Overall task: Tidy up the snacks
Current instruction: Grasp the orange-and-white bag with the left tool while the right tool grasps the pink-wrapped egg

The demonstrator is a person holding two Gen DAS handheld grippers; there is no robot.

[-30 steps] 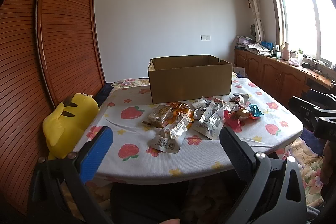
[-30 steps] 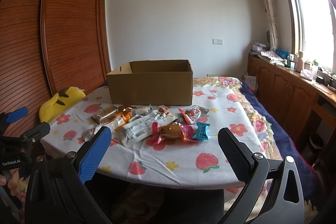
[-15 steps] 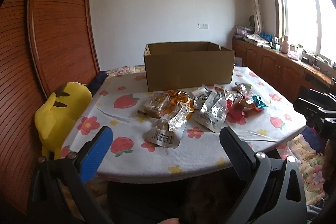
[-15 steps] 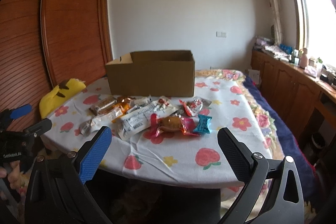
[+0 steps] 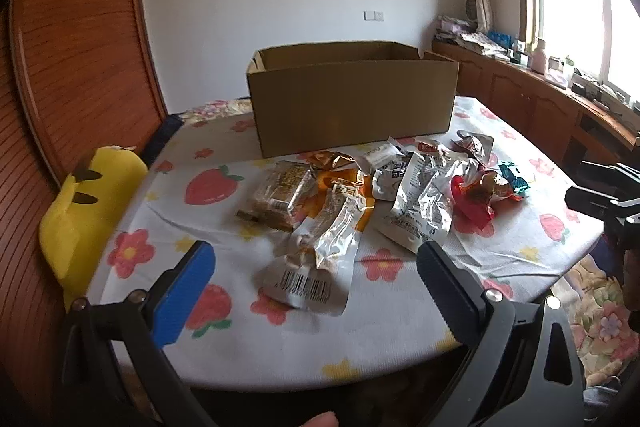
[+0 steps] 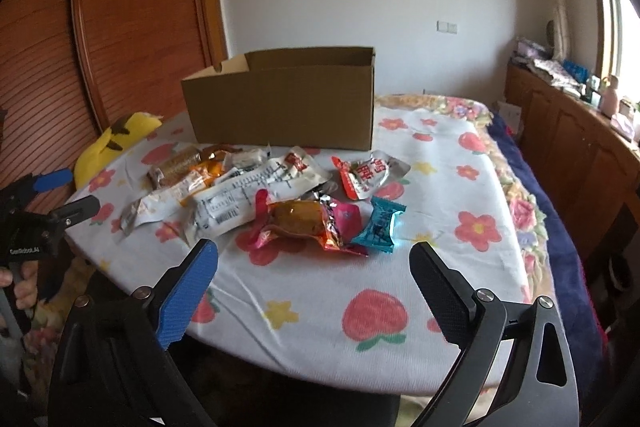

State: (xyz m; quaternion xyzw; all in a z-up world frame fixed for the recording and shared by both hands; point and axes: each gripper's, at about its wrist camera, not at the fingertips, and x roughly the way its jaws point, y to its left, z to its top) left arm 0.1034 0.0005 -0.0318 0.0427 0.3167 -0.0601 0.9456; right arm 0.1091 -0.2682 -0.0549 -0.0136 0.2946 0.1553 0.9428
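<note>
Several snack packets lie in a heap on the flowered tablecloth [image 5: 224,331] in front of an open cardboard box [image 5: 352,99]. Nearest my left gripper [image 5: 312,267] is a clear packet with a barcode [image 5: 316,263]; a brown biscuit pack [image 5: 280,195] and a silver pouch [image 5: 424,211] lie beyond. My left gripper is open and empty above the table's near edge. My right gripper [image 6: 312,263] is open and empty, just short of a pink-wrapped snack [image 6: 304,223] and a teal candy [image 6: 380,225]. The box [image 6: 288,103] stands behind them.
A yellow plush toy [image 5: 92,203] sits at the table's left edge. A wooden sliding door is on the left, a wooden cabinet [image 6: 580,131] with clutter along the right wall under a window. The other gripper shows at each view's edge [image 6: 36,227].
Both grippers have moved forward and lower toward the table; the snacks and box look larger and nearer. Both stay open. Nothing on the table has moved.
</note>
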